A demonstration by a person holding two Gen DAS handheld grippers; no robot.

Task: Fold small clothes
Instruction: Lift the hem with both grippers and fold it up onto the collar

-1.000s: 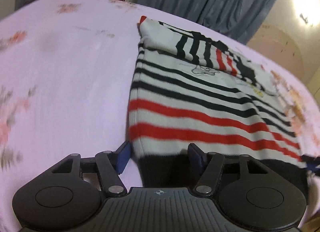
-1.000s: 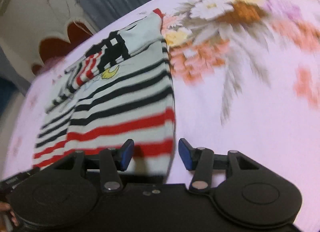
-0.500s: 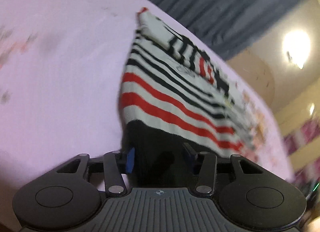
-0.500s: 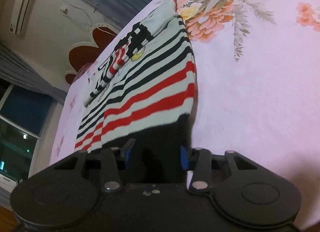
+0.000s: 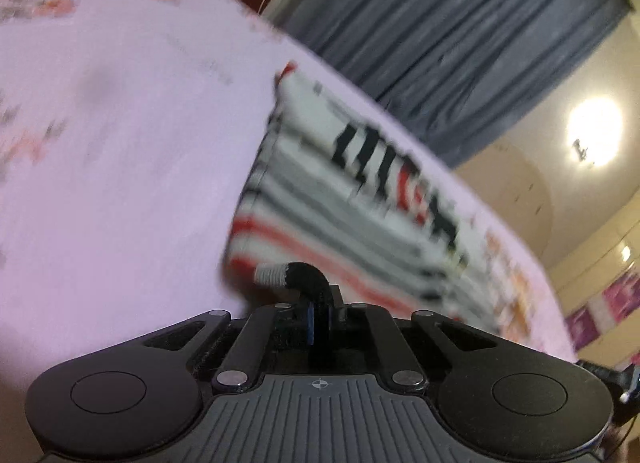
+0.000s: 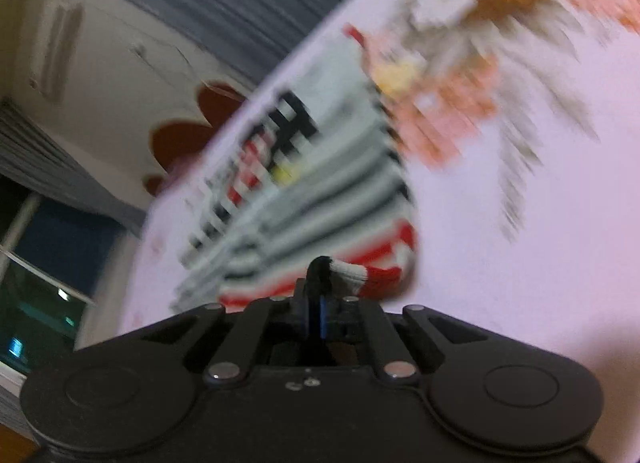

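A: Where's the sweater (image 5: 320,199)?

B: Flat on the bed (image 5: 120,167), hem end nearest both cameras, collar end far. Its left side edge runs straight, with bare sheet wide open beyond it. In the right wrist view its right edge also borders bare sheet, floral print further out.

A: Material?

B: Ribbed knit, white with black and red stripes, black hem band. Sheet is smooth pale pink fabric. Frames are motion-blurred, fine detail is lost.

A: Grippers?

B: Left gripper (image 5: 318,319) clamps the black hem at the near left corner; the jaws have just been closing and the fabric bunches up between them. Right gripper (image 6: 320,317) likewise pinches the near right corner, jaws just closed on the hem, a curl of knit poking above.

A: Surroundings?

B: Grey curtain (image 5: 460,43) behind the bed, cream wall.
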